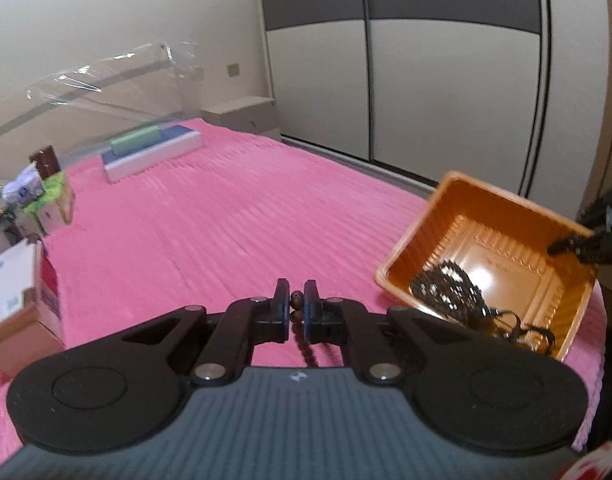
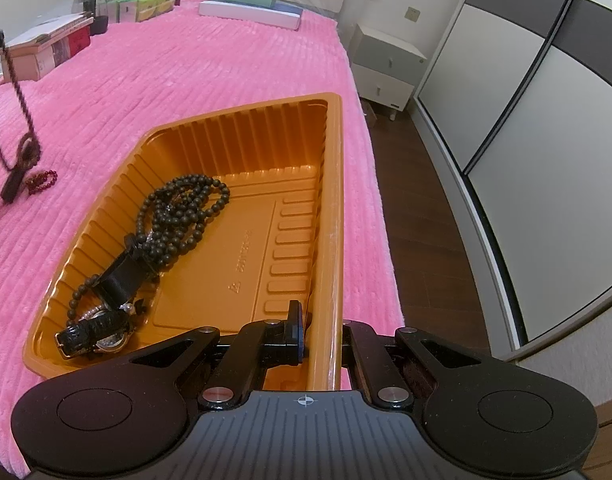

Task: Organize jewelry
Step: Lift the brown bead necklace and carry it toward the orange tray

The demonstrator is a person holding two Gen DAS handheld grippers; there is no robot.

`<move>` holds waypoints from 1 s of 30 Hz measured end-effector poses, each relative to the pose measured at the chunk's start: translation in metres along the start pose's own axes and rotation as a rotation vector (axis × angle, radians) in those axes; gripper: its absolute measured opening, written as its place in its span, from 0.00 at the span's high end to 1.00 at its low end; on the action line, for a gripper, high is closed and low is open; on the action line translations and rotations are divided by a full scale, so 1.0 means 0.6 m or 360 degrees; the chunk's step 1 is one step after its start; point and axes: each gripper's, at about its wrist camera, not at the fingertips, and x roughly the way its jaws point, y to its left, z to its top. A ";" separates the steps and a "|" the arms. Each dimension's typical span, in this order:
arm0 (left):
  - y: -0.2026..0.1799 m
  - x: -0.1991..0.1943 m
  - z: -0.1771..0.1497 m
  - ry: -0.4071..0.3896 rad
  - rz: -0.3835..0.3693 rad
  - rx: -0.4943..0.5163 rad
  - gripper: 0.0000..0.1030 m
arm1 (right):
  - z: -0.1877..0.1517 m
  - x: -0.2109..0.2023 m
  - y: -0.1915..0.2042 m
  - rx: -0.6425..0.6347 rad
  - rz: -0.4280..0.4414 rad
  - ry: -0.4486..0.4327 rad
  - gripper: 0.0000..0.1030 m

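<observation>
Brown beads (image 1: 297,300) sit pinched in our left tongs (image 1: 297,307), strand dangling below; right tongs (image 2: 321,334) clamp the orange tray (image 2: 329,208) rim. We should carry the strand rightward, clear the wall, then release.

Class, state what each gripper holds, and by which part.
Left gripper: brown bead necklace, pinched at its upper beads. Right gripper: orange tray, clamped on its near rim.
</observation>
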 end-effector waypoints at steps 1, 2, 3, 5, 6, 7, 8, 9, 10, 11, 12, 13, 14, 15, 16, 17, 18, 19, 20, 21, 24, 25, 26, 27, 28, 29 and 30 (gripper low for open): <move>0.005 -0.007 0.006 -0.0014 0.0010 0.0000 0.95 | 0.000 0.000 0.000 -0.0001 -0.0001 0.0001 0.96; 0.009 -0.015 0.014 -0.0029 0.0023 0.0004 0.95 | 0.000 0.000 0.000 -0.0002 -0.0001 0.0000 0.96; 0.014 -0.021 0.019 -0.0037 0.0025 0.0003 0.95 | 0.000 -0.001 0.000 -0.0003 -0.0001 0.0000 0.96; 0.019 -0.032 0.031 -0.0060 0.0044 0.0011 0.95 | 0.001 -0.002 0.000 -0.0005 0.0000 -0.0002 0.96; 0.020 -0.037 0.038 -0.0068 0.0052 0.0018 0.95 | 0.001 -0.003 0.000 -0.0006 0.0000 -0.0003 0.96; 0.021 -0.041 0.045 -0.0077 0.0052 0.0020 0.95 | 0.002 -0.003 0.000 -0.0007 0.0000 -0.0003 0.96; 0.022 -0.044 0.050 -0.0084 0.0050 0.0022 0.95 | 0.002 -0.003 0.001 -0.0008 -0.0001 -0.0003 0.96; 0.021 -0.047 0.054 -0.0088 0.0053 0.0028 0.95 | 0.002 -0.003 0.001 -0.0008 -0.0001 -0.0004 0.96; 0.021 -0.050 0.059 -0.0095 0.0054 0.0041 0.95 | 0.002 -0.003 0.001 -0.0007 -0.0001 -0.0004 0.96; 0.019 -0.052 0.064 -0.0102 0.0052 0.0053 0.95 | 0.002 -0.003 0.001 -0.0008 -0.0001 -0.0004 0.96; 0.017 -0.053 0.067 -0.0105 0.0049 0.0059 0.95 | 0.002 -0.003 0.001 -0.0009 -0.0001 -0.0004 0.96; 0.014 -0.054 0.070 -0.0110 0.0046 0.0068 0.95 | 0.002 -0.003 0.001 -0.0008 -0.0001 -0.0004 0.96; 0.012 -0.056 0.073 -0.0112 0.0044 0.0075 0.95 | 0.002 -0.003 0.001 -0.0007 0.0000 -0.0004 0.96; 0.009 -0.057 0.076 -0.0114 0.0039 0.0081 0.95 | 0.002 -0.003 0.001 -0.0007 0.0001 -0.0005 0.96; 0.006 -0.058 0.077 -0.0114 0.0035 0.0088 0.95 | 0.002 -0.004 0.000 -0.0007 0.0002 -0.0005 0.96; 0.002 -0.058 0.079 -0.0115 0.0028 0.0094 0.95 | 0.002 -0.004 0.000 -0.0007 0.0002 -0.0005 0.96; 0.000 -0.058 0.080 -0.0115 0.0021 0.0098 0.95 | 0.002 -0.004 0.000 -0.0008 0.0002 -0.0005 0.96; -0.002 -0.060 0.081 -0.0117 0.0013 0.0101 0.95 | 0.002 -0.004 0.000 -0.0007 0.0002 -0.0005 0.96; -0.007 -0.060 0.082 -0.0119 0.0002 0.0104 0.95 | 0.002 -0.004 0.000 -0.0008 0.0002 -0.0005 0.96; -0.012 -0.059 0.084 -0.0119 -0.0006 0.0107 0.95 | 0.002 -0.004 0.000 -0.0007 0.0002 -0.0006 0.96; -0.028 -0.052 0.088 -0.0113 -0.0034 0.0135 0.95 | 0.002 -0.004 0.000 -0.0006 0.0003 -0.0005 0.96; -0.033 -0.050 0.089 -0.0111 -0.0046 0.0144 0.95 | 0.003 -0.005 0.000 -0.0005 0.0003 -0.0005 0.96; -0.041 -0.046 0.091 -0.0108 -0.0060 0.0154 0.95 | 0.003 -0.005 0.000 -0.0004 0.0003 -0.0005 0.96; -0.048 -0.043 0.093 -0.0105 -0.0072 0.0162 0.95 | 0.002 -0.005 0.000 -0.0004 0.0003 -0.0005 0.96; -0.054 -0.040 0.094 -0.0102 -0.0083 0.0170 0.95 | 0.002 -0.005 0.000 -0.0003 0.0004 -0.0005 0.96; -0.063 -0.035 0.095 -0.0099 -0.0100 0.0181 0.95 | 0.002 -0.005 0.000 -0.0001 0.0005 -0.0005 0.96; -0.070 -0.031 0.097 -0.0097 -0.0115 0.0186 0.95 | 0.002 -0.005 -0.001 -0.0001 0.0005 -0.0005 0.96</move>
